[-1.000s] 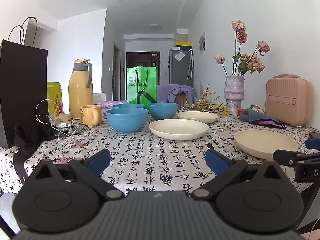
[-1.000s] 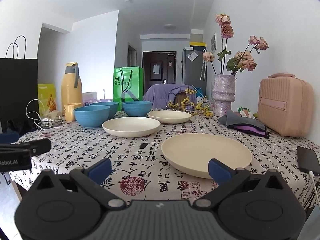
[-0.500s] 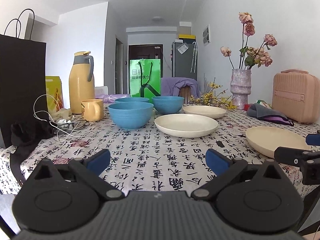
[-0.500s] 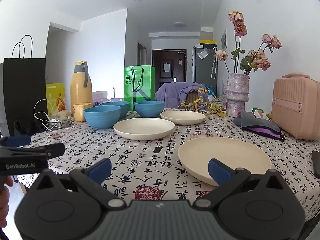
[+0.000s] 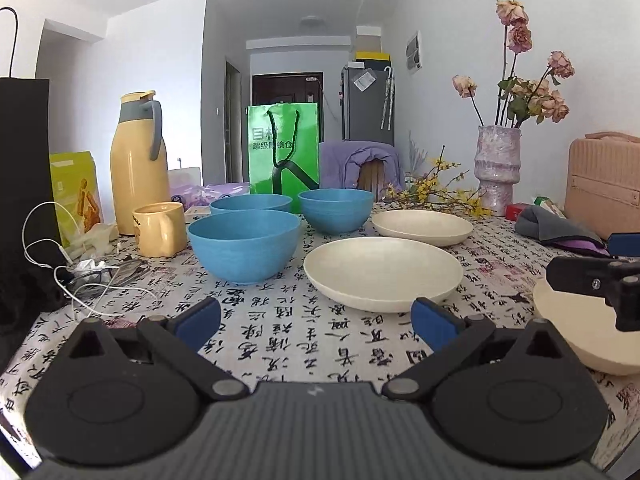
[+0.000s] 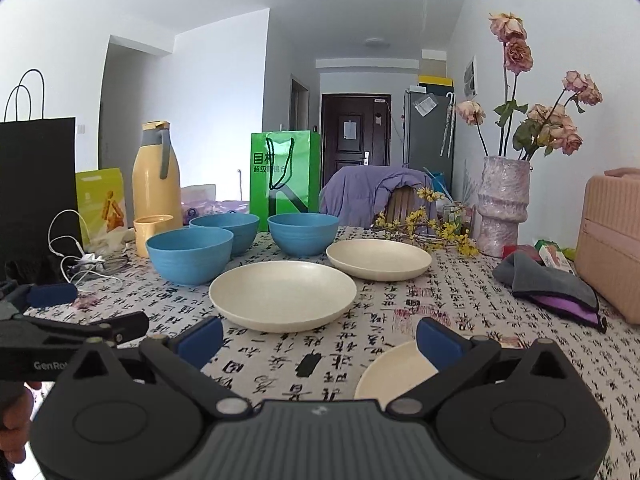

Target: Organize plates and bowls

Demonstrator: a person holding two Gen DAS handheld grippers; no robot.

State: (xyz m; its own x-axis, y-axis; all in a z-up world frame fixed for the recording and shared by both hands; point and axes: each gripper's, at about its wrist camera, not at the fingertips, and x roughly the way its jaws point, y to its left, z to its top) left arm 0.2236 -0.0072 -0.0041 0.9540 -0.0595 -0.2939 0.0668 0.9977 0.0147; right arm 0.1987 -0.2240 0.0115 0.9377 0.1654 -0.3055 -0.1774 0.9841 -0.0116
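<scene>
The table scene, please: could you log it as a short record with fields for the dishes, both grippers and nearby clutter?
bowls: three blue bowls, standing separately
plates: three cream plates, unstacked
left gripper: jaws open, empty
right gripper: jaws open, empty, over the nearest plate
clutter: yellow mug, yellow flask, vase, grey cloth
table: calligraphy-print cloth

both grippers [image 5: 316,316] [image 6: 318,334] wide apart, empty

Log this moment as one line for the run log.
left gripper: open, empty, hovers above table | right gripper: open, empty, over nearest cream plate | three blue bowls and three plates unstacked
</scene>
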